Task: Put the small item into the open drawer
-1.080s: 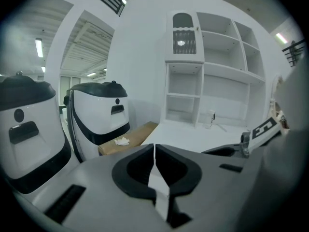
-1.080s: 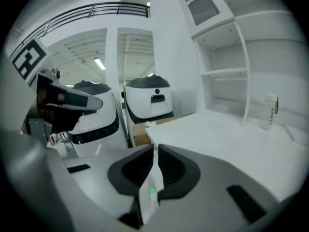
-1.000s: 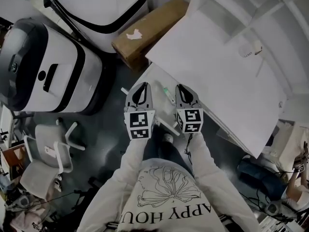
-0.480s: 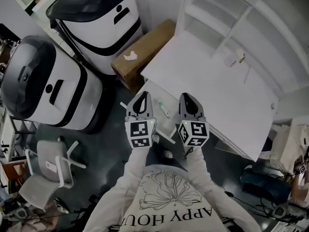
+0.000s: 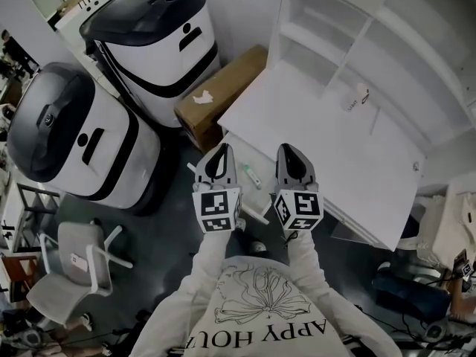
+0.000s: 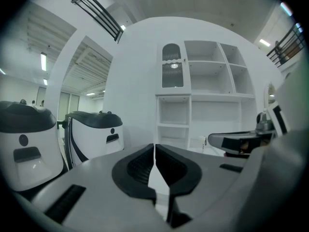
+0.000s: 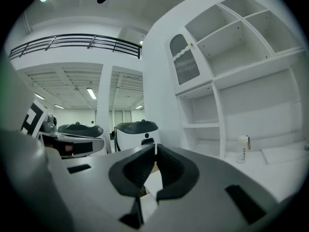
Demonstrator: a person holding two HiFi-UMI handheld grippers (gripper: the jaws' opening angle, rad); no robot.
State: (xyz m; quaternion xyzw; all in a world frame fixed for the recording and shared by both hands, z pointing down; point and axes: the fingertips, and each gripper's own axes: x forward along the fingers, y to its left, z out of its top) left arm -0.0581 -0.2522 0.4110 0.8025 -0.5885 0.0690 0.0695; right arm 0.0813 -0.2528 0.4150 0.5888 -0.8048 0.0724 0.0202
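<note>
Jaws of the left gripper [image 6: 154, 151] and right gripper [image 7: 155, 153] meet, nothing between them. Between the two, the item [image 5: 253, 176] lies in the open drawer [image 5: 242, 155]. The shelf bottle [image 7: 243, 149] reads "LUNT", the shirt [image 5: 260, 303] "APPY HOU".

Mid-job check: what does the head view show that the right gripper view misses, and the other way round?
Only the head view: the open drawer below the desk edge, a small item seemingly lying in it, the cardboard box and the chair. Only the right gripper view: the ceiling lights, the railing and the arched cabinet door. Both: the bottle on the desk, the white shelving and the white-and-black machines.
</note>
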